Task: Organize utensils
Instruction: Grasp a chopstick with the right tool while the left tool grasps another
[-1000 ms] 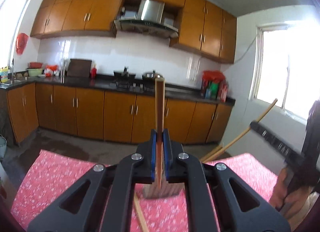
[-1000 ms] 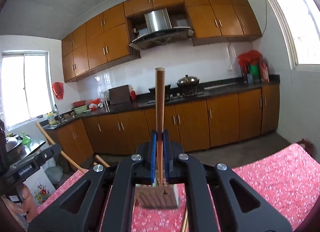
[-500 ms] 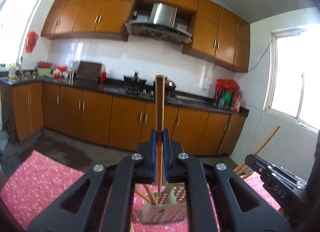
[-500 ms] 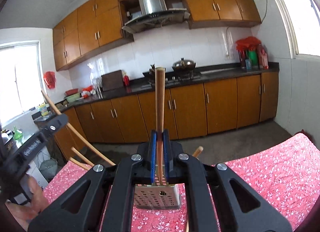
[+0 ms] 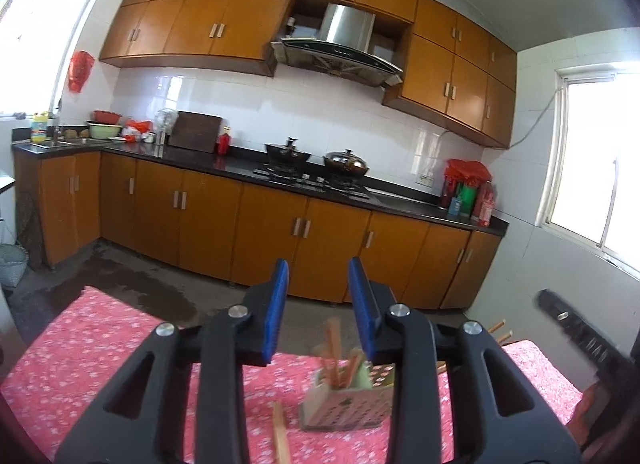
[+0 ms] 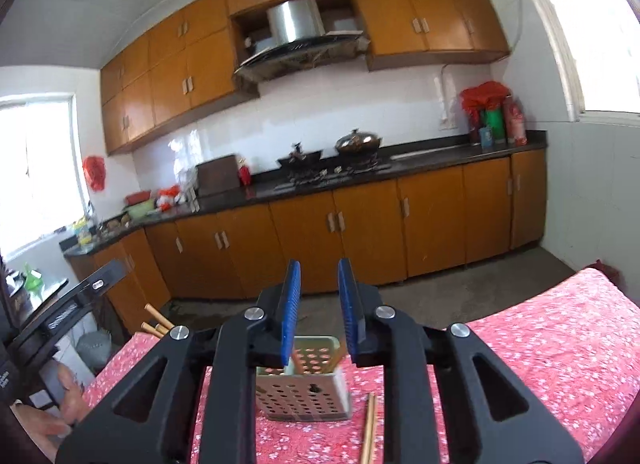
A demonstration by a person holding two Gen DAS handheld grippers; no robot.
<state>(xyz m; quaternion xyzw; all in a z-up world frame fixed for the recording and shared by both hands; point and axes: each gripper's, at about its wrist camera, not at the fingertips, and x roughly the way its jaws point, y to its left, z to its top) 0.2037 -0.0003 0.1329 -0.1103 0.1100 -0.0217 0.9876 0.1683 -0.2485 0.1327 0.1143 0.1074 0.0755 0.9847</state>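
Note:
A perforated metal utensil holder [image 5: 344,404] stands on the red floral tablecloth [image 5: 80,364]; wooden chopsticks [image 5: 334,348] stick up inside it. My left gripper [image 5: 318,310] is open and empty, above and just behind the holder. A loose chopstick [image 5: 280,436] lies on the cloth below it. In the right wrist view the holder [image 6: 302,388] sits straight ahead under my right gripper [image 6: 318,308], which is open and empty. A loose pair of chopsticks [image 6: 368,428] lies to the holder's right.
The other gripper shows at the right edge of the left wrist view [image 5: 576,336] and at the left edge of the right wrist view [image 6: 68,304], with chopstick ends [image 6: 156,322] near it. Kitchen cabinets and counter [image 5: 280,184] stand beyond the table.
Both grippers held an upright chopstick and have opened. The chopsticks are no longer between the jaws. Sticks now stand in the holder.

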